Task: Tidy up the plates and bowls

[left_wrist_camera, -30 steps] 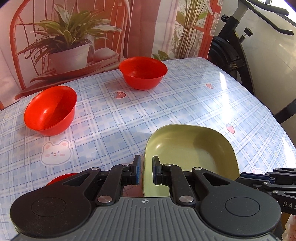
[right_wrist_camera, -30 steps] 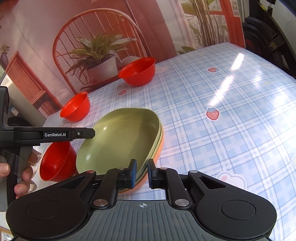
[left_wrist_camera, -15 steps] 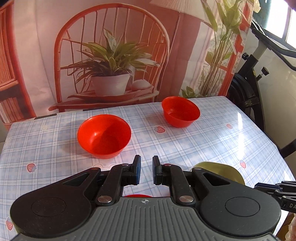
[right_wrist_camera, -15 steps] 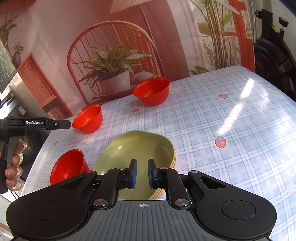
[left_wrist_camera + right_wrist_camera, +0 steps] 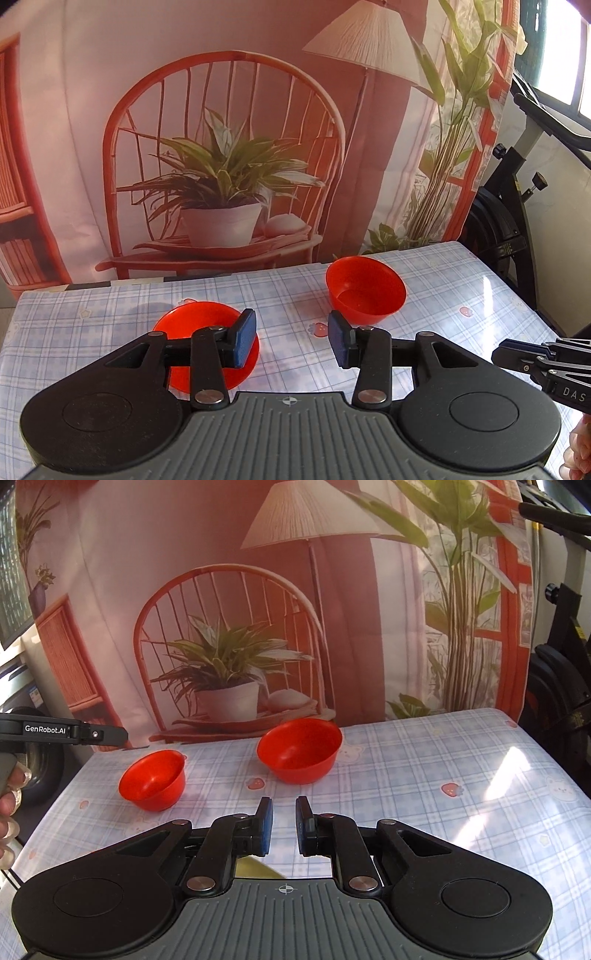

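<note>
Two red bowls stand on the checked tablecloth. The nearer left bowl [image 5: 207,343] [image 5: 152,780] sits partly behind my left gripper's left finger. The far bowl [image 5: 365,291] [image 5: 300,750] stands near the back edge. My left gripper [image 5: 291,341] is open wide and empty, raised above the table. My right gripper [image 5: 283,825] has its jaws a narrow gap apart and holds nothing. A sliver of the green plate [image 5: 255,867] shows under the right gripper; the rest of the plate stack is hidden.
A printed backdrop [image 5: 221,147] of a chair, plant and lamp hangs behind the table's back edge. An exercise bike [image 5: 509,206] stands at the right. The right gripper's tip [image 5: 517,360] shows at the right of the left wrist view, the left gripper's tip [image 5: 92,734] at the left of the right wrist view.
Both grippers have risen and tilted up, away from the green plate stack. The left gripper has opened wide. The right gripper's jaws have parted slightly.
</note>
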